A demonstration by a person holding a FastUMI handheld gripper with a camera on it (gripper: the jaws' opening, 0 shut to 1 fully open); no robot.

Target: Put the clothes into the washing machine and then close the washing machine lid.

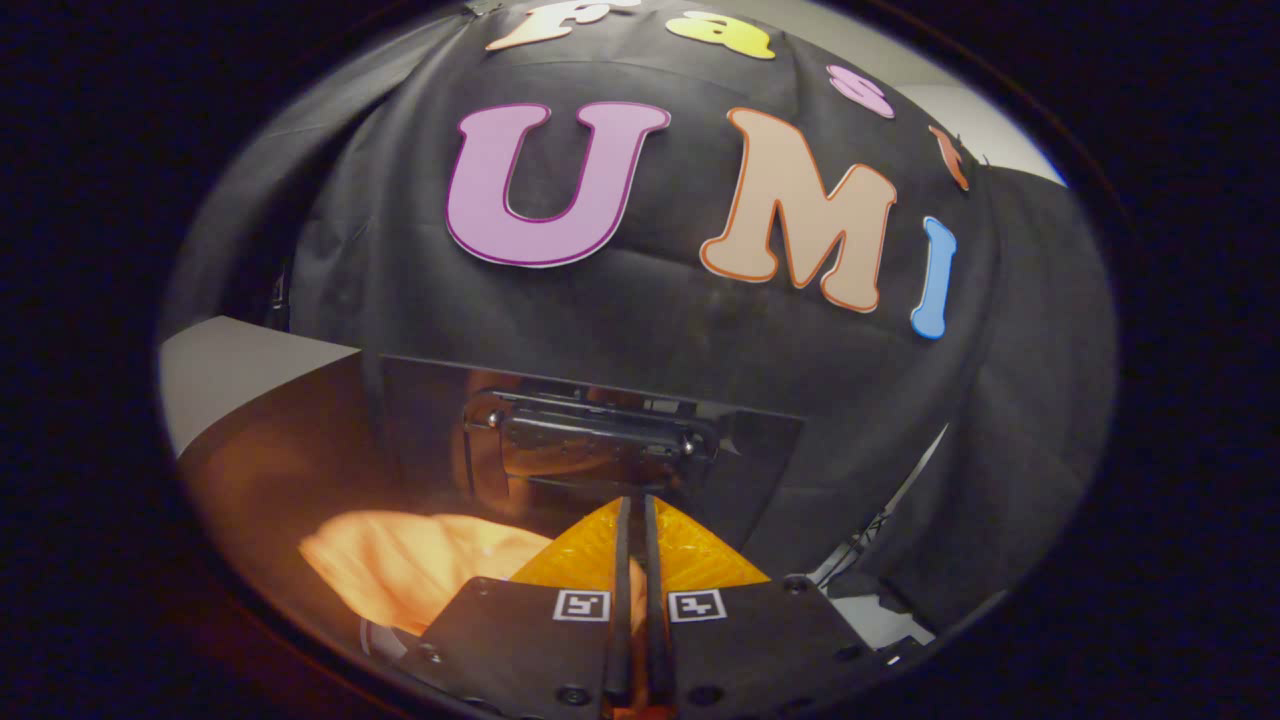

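My gripper [635, 502] is shut, its two fingers pressed close together with a thin strip of orange cloth showing in the narrow gap between them. The orange garment [400, 570] bunches out below and to the left of the fingers, blurred and brightly lit. Just beyond the fingertips stands the washing machine's lid [440, 420], raised upright, dark and glossy, mirroring the gripper and the orange cloth. A pale curved piece of the machine's rim [372, 636] peeks out under the garment. The tub's inside is hidden by the gripper and the cloth.
The booth's black cloth wall rises right behind the lid. A grey-white surface [230, 375] lies left of the lid. To the right of the fingers, a light surface with dark fittings [870, 605] sits at the foot of the cloth.
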